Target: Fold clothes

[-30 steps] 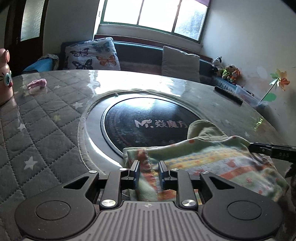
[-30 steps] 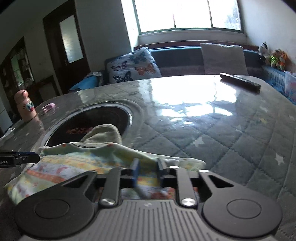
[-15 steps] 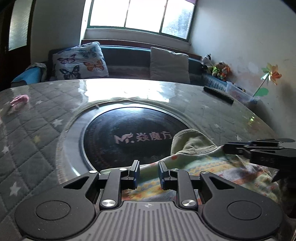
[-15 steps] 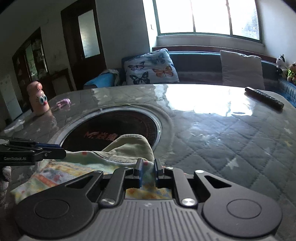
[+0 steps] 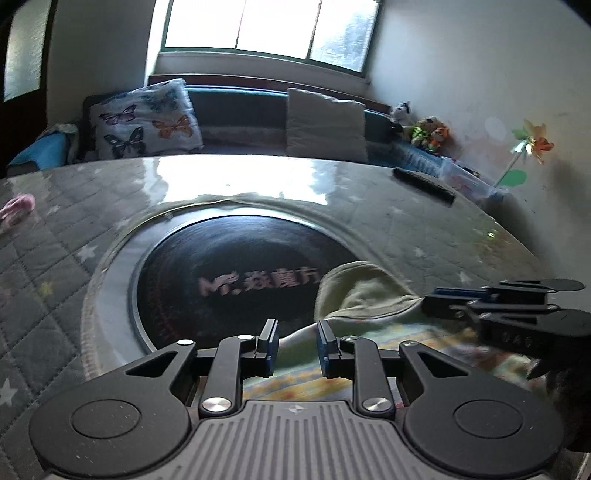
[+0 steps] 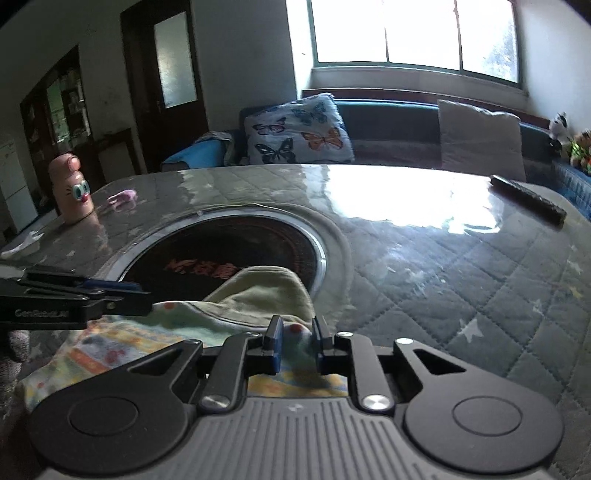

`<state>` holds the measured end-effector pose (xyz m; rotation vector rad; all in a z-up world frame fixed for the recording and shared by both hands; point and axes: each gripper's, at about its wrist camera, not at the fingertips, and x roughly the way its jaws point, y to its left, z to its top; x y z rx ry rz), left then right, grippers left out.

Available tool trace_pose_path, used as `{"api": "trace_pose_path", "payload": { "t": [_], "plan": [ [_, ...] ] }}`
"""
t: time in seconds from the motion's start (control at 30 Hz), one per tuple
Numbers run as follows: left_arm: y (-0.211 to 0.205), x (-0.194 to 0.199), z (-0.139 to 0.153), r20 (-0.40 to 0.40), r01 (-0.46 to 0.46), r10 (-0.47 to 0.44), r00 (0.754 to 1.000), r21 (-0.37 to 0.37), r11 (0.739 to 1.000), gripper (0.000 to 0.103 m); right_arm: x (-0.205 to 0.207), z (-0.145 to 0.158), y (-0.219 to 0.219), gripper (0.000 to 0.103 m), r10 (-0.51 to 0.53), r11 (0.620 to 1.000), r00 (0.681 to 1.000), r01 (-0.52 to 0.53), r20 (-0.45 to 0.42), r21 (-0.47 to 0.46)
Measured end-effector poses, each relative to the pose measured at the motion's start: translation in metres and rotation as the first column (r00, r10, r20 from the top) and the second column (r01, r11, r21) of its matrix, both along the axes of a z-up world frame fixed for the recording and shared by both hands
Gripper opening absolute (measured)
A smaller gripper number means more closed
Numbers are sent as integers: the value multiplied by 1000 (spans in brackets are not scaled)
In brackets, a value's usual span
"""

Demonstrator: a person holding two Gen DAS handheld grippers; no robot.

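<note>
Left gripper (image 5: 294, 345): jaws apart, nothing between the pads, cloth edge lying below and just beyond the tips. Right gripper (image 6: 295, 345): jaws apart too, a bit of cloth (image 6: 255, 299) sits in the gap between them, not pinched as far as can be seen.

Cloth is a small striped, dotted garment in yellow, orange and pale green with a plain olive lining bulging up at its far side. It lies on the near part of the table (image 6: 461, 280), partly over the near right rim of the round black hob (image 5: 236, 280) set in the tabletop. In the left view the cloth (image 5: 354, 295) spreads to the right under the other gripper (image 5: 517, 310), which comes in from the right edge. In the right view the left gripper (image 6: 70, 295) comes in from the left, above the cloth.

Table has a grey quilted star cover under a glossy sheet. Remote (image 6: 528, 199) far right on table. Pink toy (image 6: 72, 194) far left, small pink item (image 6: 123, 197) just right of it. Sofa with butterfly cushion (image 6: 299, 129) beyond the table, under the window (image 6: 413, 33).
</note>
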<state>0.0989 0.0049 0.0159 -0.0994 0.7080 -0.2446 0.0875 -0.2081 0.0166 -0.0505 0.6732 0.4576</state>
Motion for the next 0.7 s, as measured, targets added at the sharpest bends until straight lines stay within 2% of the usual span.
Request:
{"api": "trace_pose_path", "payload": {
  "t": [0.2,0.33,0.4,0.47,0.6,0.7],
  "plan": [
    [-12,16,-12,-59,-5,7,998,31,1000,27,2,-5,4,19,9,1000,1000,-9,-11,-15],
    [-11,15,-11,-61,-12,14,998,23,1000,27,-1,-1,2,20,16,1000,1000,-16,2,-9],
    [-11,13,-10,-58,-15,17,998,27,1000,27,-6,2,2,24,27,1000,1000,-27,10,-6],
    [-11,9,-8,-53,-18,19,998,27,999,29,-14,5,3,33,48,999,999,-48,20,-5],
    [-10,-4,-2,-34,-18,19,999,25,1000,41,-33,9,11,40,100,995,994,-100,39,-19],
    [-8,-18,2,-16,-12,13,1000,25,1000,41,-44,8,16,53,121,992,992,-119,47,-28]
  ]
}}
